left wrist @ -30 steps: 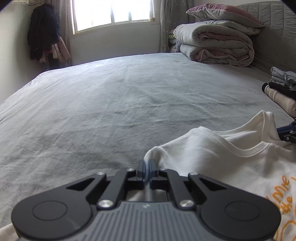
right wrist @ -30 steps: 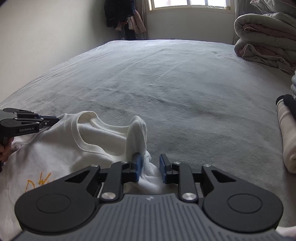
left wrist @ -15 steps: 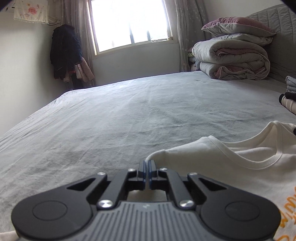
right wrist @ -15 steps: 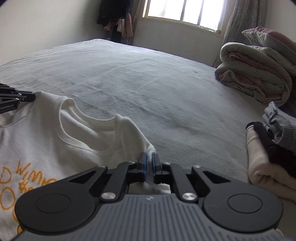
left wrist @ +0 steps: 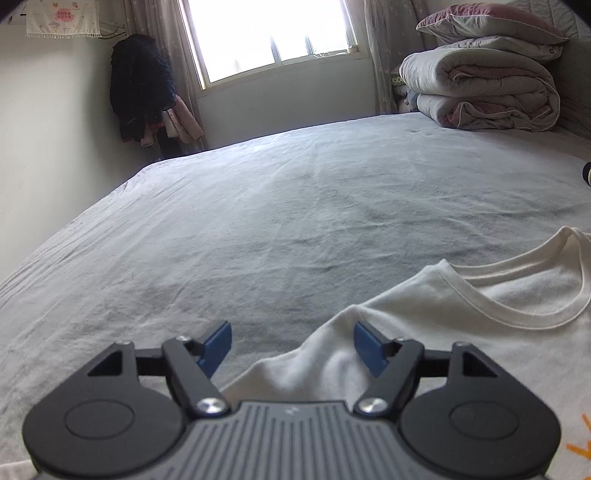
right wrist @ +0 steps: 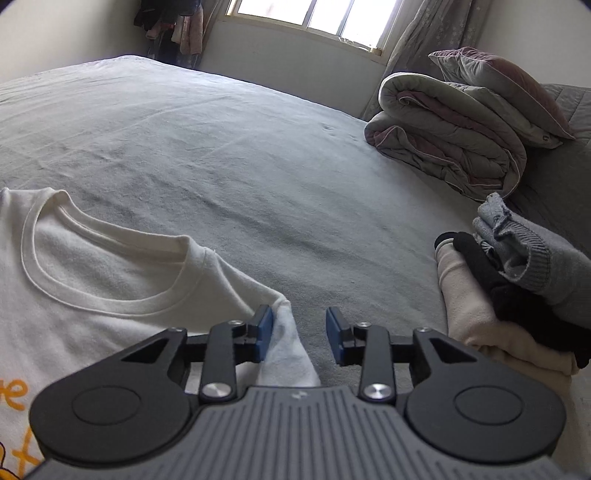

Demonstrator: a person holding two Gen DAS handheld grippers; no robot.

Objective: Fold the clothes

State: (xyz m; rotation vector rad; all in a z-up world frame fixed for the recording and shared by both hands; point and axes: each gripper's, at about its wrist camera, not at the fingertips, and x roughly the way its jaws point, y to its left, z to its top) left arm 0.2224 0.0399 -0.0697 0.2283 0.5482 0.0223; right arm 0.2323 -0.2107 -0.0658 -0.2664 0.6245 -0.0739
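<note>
A white T-shirt (left wrist: pixel 480 332) with orange print lies flat on the grey bed (left wrist: pixel 277 229), its neckline facing the window (left wrist: pixel 269 33).

The left hand-held gripper (left wrist: pixel 291 345) is opening, its blue pads spread wide. The shirt's shoulder corner rises in a small hump between them; it sits close against the right-hand pad, though touch is hard to judge there, and the other pad stands clear of it over the sheet.

The right hand-held gripper (right wrist: pixel 300 334) is also opening. The shirt's other shoulder corner stands up just beside its left-hand pad, seemingly brushing it, while the other pad is apart from the cloth.

To the right lies a stack of folded clothes (right wrist: pixel 517 295). A rolled quilt (right wrist: pixel 443 136) with a pillow (right wrist: pixel 506 88) on top sits at the head of the bed. Dark coats (left wrist: pixel 140 85) hang in the corner.
</note>
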